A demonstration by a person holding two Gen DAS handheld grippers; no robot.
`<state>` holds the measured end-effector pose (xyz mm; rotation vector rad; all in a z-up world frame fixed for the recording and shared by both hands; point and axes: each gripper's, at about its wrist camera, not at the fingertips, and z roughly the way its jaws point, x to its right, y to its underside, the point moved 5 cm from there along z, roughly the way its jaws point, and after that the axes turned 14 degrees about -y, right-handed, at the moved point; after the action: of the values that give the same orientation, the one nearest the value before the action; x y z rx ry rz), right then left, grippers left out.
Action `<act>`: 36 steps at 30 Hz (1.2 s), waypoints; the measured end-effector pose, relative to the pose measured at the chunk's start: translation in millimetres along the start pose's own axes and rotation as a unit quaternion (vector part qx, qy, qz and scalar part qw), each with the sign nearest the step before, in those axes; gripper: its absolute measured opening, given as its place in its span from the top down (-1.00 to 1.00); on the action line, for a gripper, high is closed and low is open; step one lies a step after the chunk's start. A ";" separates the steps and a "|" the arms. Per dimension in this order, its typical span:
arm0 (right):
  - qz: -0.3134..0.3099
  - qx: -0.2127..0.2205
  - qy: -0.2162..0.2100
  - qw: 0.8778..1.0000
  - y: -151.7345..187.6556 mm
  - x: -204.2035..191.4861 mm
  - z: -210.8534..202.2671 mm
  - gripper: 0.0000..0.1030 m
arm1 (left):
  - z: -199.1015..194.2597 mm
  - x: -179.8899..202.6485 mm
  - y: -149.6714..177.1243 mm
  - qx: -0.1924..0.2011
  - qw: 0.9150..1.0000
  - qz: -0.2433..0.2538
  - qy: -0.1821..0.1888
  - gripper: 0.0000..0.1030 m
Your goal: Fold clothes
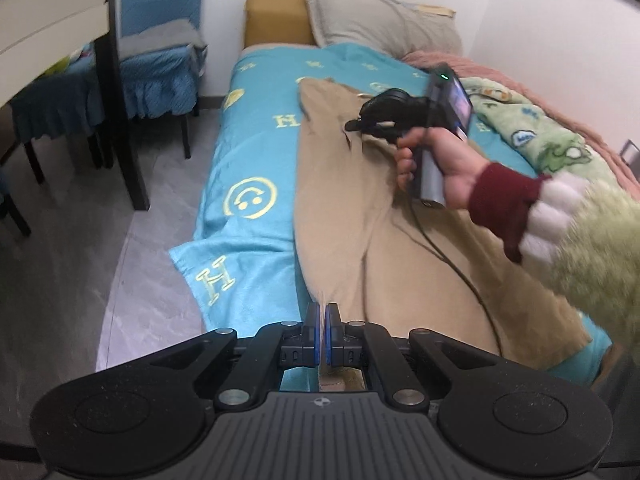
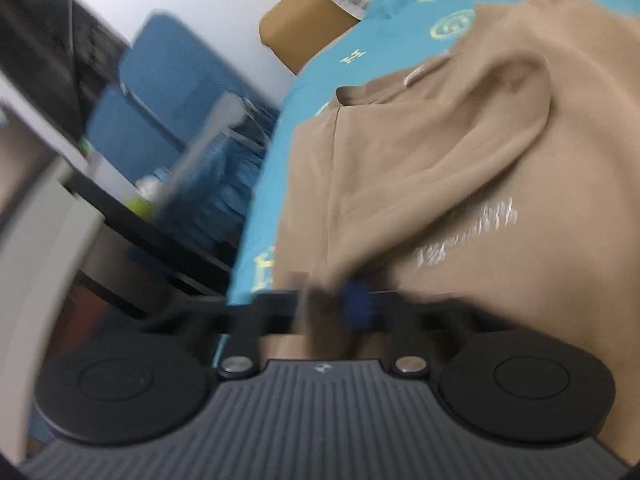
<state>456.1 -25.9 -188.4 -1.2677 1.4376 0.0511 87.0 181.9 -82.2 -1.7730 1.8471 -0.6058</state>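
A tan garment (image 1: 360, 220) lies spread along the bed on a turquoise blanket (image 1: 248, 152). My left gripper (image 1: 323, 330) is shut on the garment's near edge, and cloth shows between its blue pads. Further up the bed a hand (image 1: 448, 172) holds my right gripper (image 1: 352, 125), whose tips sit on a fold of the garment. The right wrist view is blurred. There the right gripper (image 2: 332, 304) is low on the tan garment (image 2: 440, 152), beside white lettering, with its jaws close together and tan cloth apparently pinched between them.
A grey pillow (image 1: 380, 20) and a green patterned blanket (image 1: 532, 128) lie at the bed's head and far side. A blue-covered chair (image 1: 160, 64) and a dark table leg (image 1: 124, 128) stand on the grey floor (image 1: 120, 248) to the left. A black cable (image 1: 460, 268) trails across the garment.
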 end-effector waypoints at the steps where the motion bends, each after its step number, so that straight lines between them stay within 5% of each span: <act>1: -0.020 0.008 0.002 1.000 -6.0 -5.3 -4.9 0.88 | -3.0 4.7 0.4 0.003 1.000 0.003 0.006 0.95; 7: -0.048 0.045 0.021 0.998 -39.0 -13.3 -51.1 0.88 | -11.6 45.9 6.1 -0.009 0.999 -0.003 0.042 0.95; 10: -0.061 0.036 0.051 0.996 -46.1 -5.9 -59.4 0.88 | -3.0 73.1 13.7 -0.035 0.997 -0.015 0.064 0.95; 16: -0.064 -0.021 0.095 0.993 -35.8 19.2 -61.9 0.81 | 40.1 118.4 37.7 -0.090 0.995 0.006 0.036 0.89; 18: -0.079 -0.033 0.090 0.992 -32.8 13.4 -73.3 0.73 | 36.1 123.5 36.5 -0.077 0.997 0.020 0.023 0.64; 19: -0.086 -0.036 0.088 0.992 -31.6 9.6 -80.1 0.57 | 31.5 122.7 32.4 -0.065 0.998 0.017 0.018 0.28; 20: -0.095 -0.030 0.083 0.992 -31.5 2.3 -91.5 -0.04 | 26.8 121.8 28.3 -0.054 0.998 0.015 0.014 -0.04; 21: -0.104 -0.023 0.078 0.991 -31.4 -5.1 -102.9 -0.63 | 22.2 121.0 24.2 -0.042 0.999 0.012 0.009 -0.15; 22: -0.113 -0.017 0.073 0.991 -31.4 -12.4 -114.3 -0.76 | 17.5 120.6 17.7 -0.027 1.000 0.013 0.001 -0.31; 29: -0.134 0.034 0.049 0.989 -20.4 -68.2 -223.3 -0.71 | -9.7 122.3 -34.8 0.067 0.997 0.000 -0.048 -0.88; 36: -0.161 0.114 0.042 0.979 -0.2 -96.1 -320.2 -0.71 | -24.9 152.7 -85.5 0.129 0.991 -0.006 -0.042 -0.97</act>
<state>214.4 -172.2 -9.8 -1.3070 1.2527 -0.3792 134.0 24.5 -16.9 -1.6149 1.6227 -0.7260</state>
